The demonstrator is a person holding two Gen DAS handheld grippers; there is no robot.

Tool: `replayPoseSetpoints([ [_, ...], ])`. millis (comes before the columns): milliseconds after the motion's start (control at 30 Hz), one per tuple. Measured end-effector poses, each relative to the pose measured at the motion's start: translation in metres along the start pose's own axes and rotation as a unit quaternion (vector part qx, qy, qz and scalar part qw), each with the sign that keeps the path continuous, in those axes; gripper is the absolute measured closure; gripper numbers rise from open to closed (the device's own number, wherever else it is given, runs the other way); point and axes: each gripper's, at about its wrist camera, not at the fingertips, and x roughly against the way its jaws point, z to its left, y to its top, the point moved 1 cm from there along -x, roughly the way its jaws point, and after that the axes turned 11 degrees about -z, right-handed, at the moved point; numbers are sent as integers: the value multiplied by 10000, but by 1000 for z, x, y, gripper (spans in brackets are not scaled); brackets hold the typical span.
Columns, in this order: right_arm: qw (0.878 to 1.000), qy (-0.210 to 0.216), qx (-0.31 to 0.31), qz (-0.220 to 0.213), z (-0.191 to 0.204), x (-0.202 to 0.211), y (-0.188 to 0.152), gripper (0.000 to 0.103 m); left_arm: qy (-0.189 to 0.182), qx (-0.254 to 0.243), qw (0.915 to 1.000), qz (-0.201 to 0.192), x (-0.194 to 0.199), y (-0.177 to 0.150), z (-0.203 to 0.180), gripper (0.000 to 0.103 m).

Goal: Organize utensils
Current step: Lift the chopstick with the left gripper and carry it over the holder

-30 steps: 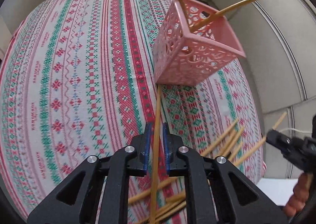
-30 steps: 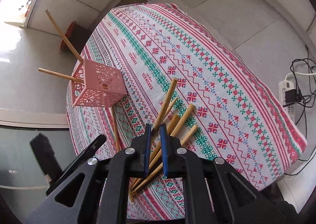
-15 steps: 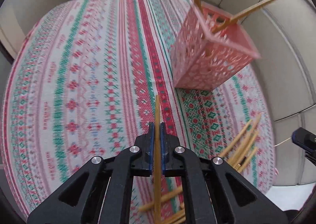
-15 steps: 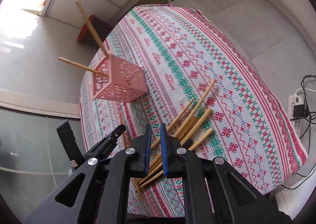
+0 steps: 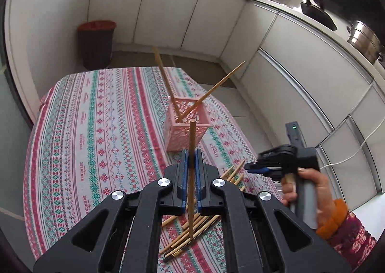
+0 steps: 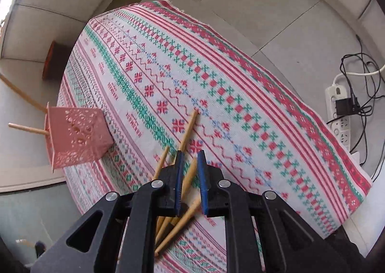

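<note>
My left gripper [image 5: 191, 158] is shut on one wooden chopstick [image 5: 191, 138] and holds it upright above the patterned tablecloth [image 5: 96, 140]. Its top end stands in front of the pink perforated basket [image 5: 186, 134], which has two chopsticks leaning in it. My right gripper [image 6: 190, 162] points down over the loose pile of chopsticks [image 6: 189, 126]. Its jaws are opening; one chopstick shows in the gap below them, but the pads do not press on it. In the left wrist view a person's hand [image 5: 310, 184] holds the right gripper [image 5: 250, 167] beside the pile [image 5: 207, 222].
The pink basket [image 6: 77, 138] stands near the table's edge. A dark bin [image 5: 96, 44] stands on the floor beyond the table. White cabinets with a wok [image 5: 317, 14] and a pot [image 5: 363, 37] line the right. A power strip [image 6: 336, 109] with cables lies on the floor.
My left gripper closed on the chopstick and lifted it off the cloth, tilting up toward the basket. My right gripper sank toward the pile and its jaws widened.
</note>
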Motion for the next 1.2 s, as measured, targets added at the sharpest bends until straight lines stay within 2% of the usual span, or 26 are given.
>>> replayPoseSetpoints([
  [67,9994,-278,49,-184,8,-5,6,89,-68,-19,10000,-15,0,2,-2,98],
  [167,9984,-557,-26,-106,13,-23,11,89,-77,-47,9999,-70,1,6,0,98],
  [300,9969,-719,146,-282,27,-32,16,88,-48,-72,9998,-159,4,10,3,98],
  [400,9955,-817,246,-420,32,-35,18,94,-21,-63,9998,-211,9,12,3,98],
  [467,9971,-603,216,-408,28,-34,18,95,-5,-58,9997,-248,10,13,2,98],
  [567,9995,-5,-42,-320,17,-27,16,96,-7,-65,9994,-334,15,16,0,98],
  [767,9934,589,609,-768,30,36,-4,96,7,-119,9985,-530,28,21,-9,98],
  [867,9824,917,1168,-1136,46,81,-19,96,50,-192,9975,-671,37,25,-15,98],
  [1000,9610,1387,1788,-1590,68,139,-45,98,146,-306,9957,-857,49,32,-22,98],
  [1200,9443,1621,2243,-1778,83,200,-68,98,237,-357,9922,-1167,68,48,-22,98],
])
